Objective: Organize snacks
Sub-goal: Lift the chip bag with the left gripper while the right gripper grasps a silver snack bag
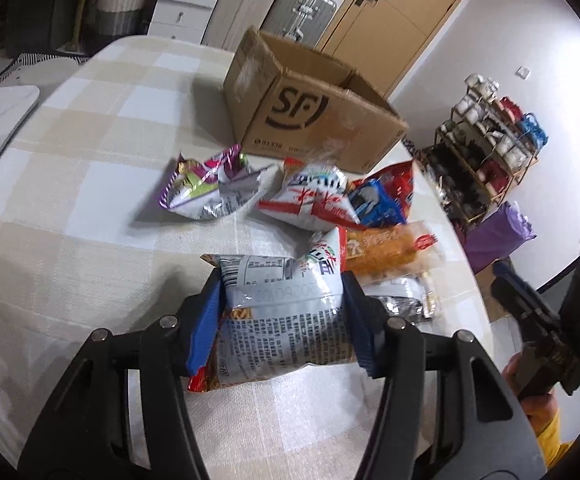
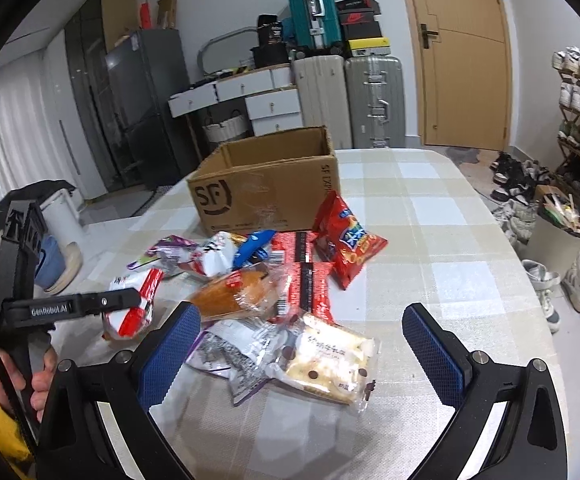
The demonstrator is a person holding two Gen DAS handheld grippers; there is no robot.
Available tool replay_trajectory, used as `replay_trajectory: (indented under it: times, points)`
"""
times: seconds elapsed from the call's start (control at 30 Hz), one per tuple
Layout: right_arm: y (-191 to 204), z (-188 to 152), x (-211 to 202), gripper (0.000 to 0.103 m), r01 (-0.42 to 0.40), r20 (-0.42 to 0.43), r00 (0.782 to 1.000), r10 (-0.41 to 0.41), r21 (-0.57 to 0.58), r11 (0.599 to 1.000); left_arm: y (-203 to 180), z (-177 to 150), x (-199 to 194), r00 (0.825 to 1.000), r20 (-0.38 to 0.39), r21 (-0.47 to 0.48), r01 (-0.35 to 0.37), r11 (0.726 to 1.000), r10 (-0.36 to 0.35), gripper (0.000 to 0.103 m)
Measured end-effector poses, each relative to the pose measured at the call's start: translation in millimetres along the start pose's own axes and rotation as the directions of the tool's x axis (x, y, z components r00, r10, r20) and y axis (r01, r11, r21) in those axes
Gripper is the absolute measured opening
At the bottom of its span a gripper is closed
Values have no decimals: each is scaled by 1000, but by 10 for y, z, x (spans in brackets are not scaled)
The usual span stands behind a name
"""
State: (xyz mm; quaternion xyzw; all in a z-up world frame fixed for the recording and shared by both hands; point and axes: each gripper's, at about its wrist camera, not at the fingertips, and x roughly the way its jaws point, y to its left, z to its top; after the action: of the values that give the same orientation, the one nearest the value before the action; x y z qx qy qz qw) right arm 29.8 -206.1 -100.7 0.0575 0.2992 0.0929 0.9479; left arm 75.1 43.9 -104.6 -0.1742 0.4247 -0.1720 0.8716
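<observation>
Left wrist view: the left hand-held gripper (image 1: 281,312) is clamped on a white snack bag (image 1: 281,320) with grey print, its blue pads (image 1: 203,320) pressing both sides so the bag bulges between them, raised a little off the checked tabletop (image 1: 89,140). At 11 o'clock from the held bag lies a crumpled purple and silver wrapper (image 1: 209,188). At 12 o'clock, further back, stands an open cardboard box (image 1: 310,112) with a black SF logo, flaps up. Between the box and the held bag lie a white and red snack bag (image 1: 314,200) and, touching it on its 3 o'clock side, a blue cookie pack (image 1: 374,200). At 2 o'clock from the held bag sits an orange bread pack (image 1: 390,252). At the frame's 4 o'clock edge the right hand-held gripper (image 1: 530,308) shows side-on, with a hand (image 1: 534,400) and yellow sleeve below it.

Right wrist view: the left hand-held gripper appears at 9 o'clock, closed on the white and red-edged bag. The right hand-held gripper (image 2: 302,340) hangs with its jaws wide apart, nothing between the pads, above a clear pack of chocolate-chip biscuits (image 2: 326,364) that lies on the tabletop. Beyond it, at 12 o'clock, lie the bread pack, red packets (image 2: 310,280) and, at 1 o'clock, a red chip bag (image 2: 346,240) just in front of the box.
</observation>
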Motion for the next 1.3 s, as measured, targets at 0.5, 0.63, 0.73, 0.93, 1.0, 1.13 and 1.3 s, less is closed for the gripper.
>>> replay_trajectory:
  times: [0.5,0.63,0.73,0.93,1.0,1.13,1.3]
  points:
    - [437,-92,361,103,-312,-157,942,295,-97,945,62,-90,-580,997,70,8,29,1000,-30,54]
    - [548,-50,531,102,-302,-190,945,267,-183,936,135,-115,-609,997,69,-7,23,1000,-22,54]
    - [597,-33,754,96,-307,-252,937,243,-258,916,185,-130,-605,998,66,-18,22,1000,-21,54]
    - [646,-50,1056,74,-300,-338,926,166,-395,868,241,-120,-553,998,54,-29,13,999,-12,54]
    - [655,-50,1107,72,-302,-345,926,156,-424,854,261,-120,-539,999,51,-35,11,999,-9,54]
    - [676,-90,1122,66,-299,-343,928,142,-467,832,270,-109,-494,999,44,-41,6,999,-4,54]
    - [686,-164,981,57,-299,-334,933,137,-504,810,232,-97,-498,999,42,-36,5,999,-3,54]
